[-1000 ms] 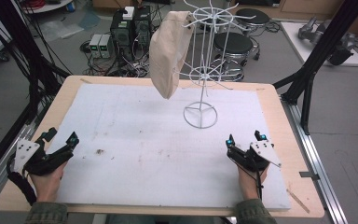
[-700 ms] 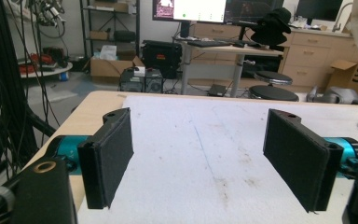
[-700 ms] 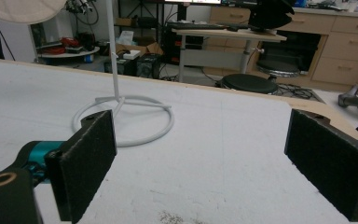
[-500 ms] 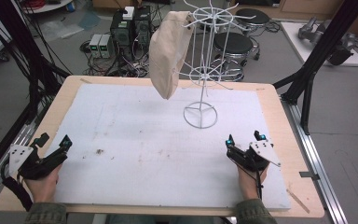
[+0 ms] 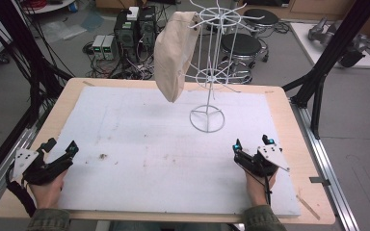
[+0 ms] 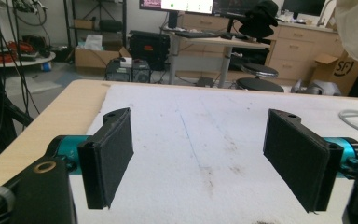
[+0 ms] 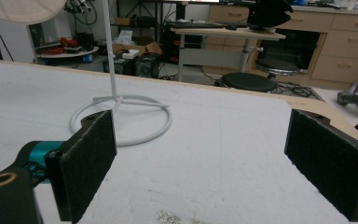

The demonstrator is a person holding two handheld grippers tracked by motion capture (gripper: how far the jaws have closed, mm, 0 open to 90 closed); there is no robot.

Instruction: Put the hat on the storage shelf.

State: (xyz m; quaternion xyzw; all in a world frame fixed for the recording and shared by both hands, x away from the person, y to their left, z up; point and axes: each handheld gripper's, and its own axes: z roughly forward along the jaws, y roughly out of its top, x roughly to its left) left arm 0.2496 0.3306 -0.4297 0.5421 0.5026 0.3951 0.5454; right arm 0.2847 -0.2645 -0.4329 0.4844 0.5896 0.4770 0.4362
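**Both claws wide, bag hanging out of reach on the stand**

I hold my left claw [image 5: 60, 153] low at the near left corner of the desk [image 5: 67, 103], jaws spread wide with nothing between them; in the left gripper view I see bare white mat between the two black pads. My right claw [image 5: 251, 143] sits at the near right of the desk, jaws likewise spread and empty.

The thing I reckon I am after is the beige cloth bag [image 5: 173, 55], hanging from an upper arm of the white wire stand [image 5: 207, 72]. It hangs on the stand's left side, long axis running straight down, its bottom end clear of the mat. The stand's ring base [image 5: 207, 119] rests on the mat past the middle of the desk.

From the stand, my right claw is the nearer one, just this side of the base and a little to its right; the left claw lies well apart, far to the stand's left. For either claw the bag is forward and up.
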